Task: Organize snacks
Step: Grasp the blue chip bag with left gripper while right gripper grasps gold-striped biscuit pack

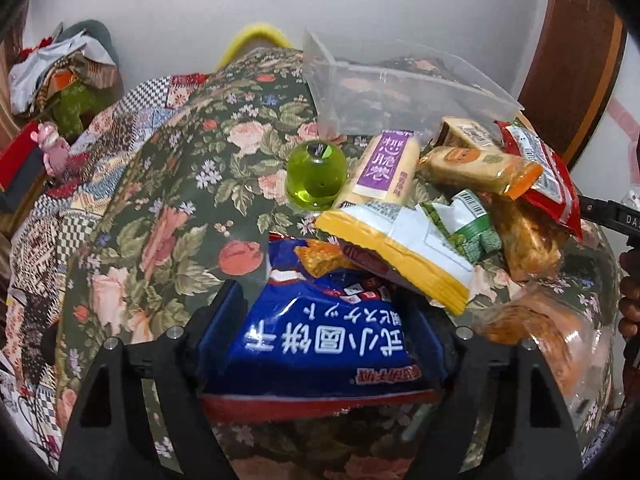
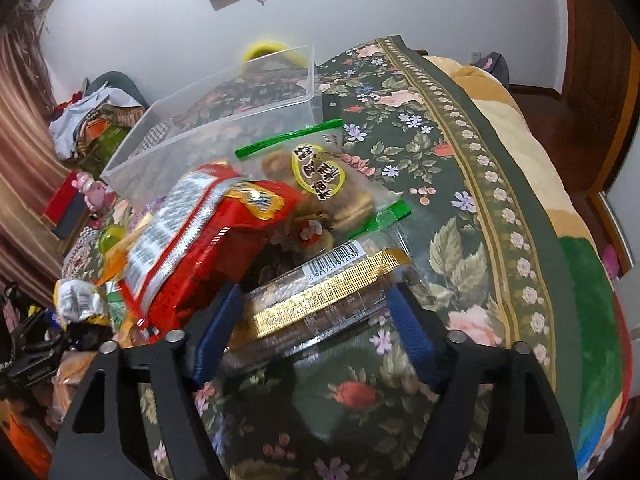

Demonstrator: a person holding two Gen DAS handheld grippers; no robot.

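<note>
Two wrist fisheyes, each looking forward and steeply down along its own gripper's fingers, both very near a floral bedspread (image 1: 168, 184). Landmark: clear plastic box (image 1: 392, 88).

Left wrist view sits on the near side of the box, facing the white wall beyond it; box upper right of centre, blue snack bag (image 1: 320, 344) right under the lens, snack pile between bag and box.

Right wrist view also faces the box (image 2: 224, 120) and wall, rolled so the scene tilts; box upper left of centre, gold-edged packet (image 2: 320, 300) close under the lens.

Shared: box, red packet (image 1: 540, 172) (image 2: 208, 236), green ball (image 1: 316, 176) (image 2: 107, 238), bedspread (image 2: 460, 168), wall.
</note>
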